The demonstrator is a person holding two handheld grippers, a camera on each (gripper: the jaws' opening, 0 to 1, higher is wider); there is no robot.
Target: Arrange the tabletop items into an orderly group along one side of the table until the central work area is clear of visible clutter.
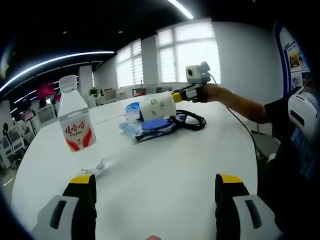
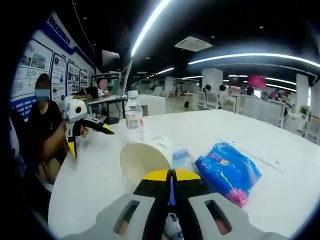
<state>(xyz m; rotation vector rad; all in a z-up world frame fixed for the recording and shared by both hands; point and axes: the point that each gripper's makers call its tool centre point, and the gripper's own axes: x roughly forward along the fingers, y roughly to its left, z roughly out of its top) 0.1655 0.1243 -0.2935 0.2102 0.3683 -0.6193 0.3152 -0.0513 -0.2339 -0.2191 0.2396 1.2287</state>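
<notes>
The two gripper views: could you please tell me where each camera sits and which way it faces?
Left gripper view: rides the open left gripper, facing across the white table past the water bottle toward the right gripper holding a paper cup; a forearm shows.
Right gripper view: rides the right gripper, shut on the paper cup's rim, facing the left gripper.
Shared: bottle, cup, blue packet.

Past my table I see an open office: bright windows [image 1: 187,52] along the far wall, rows of desks and chairs [image 2: 260,107] under long ceiling light strips [image 2: 255,56], poster boards [image 2: 37,67] on the wall, and a seated person [image 2: 45,130] in a dark shirt.
</notes>
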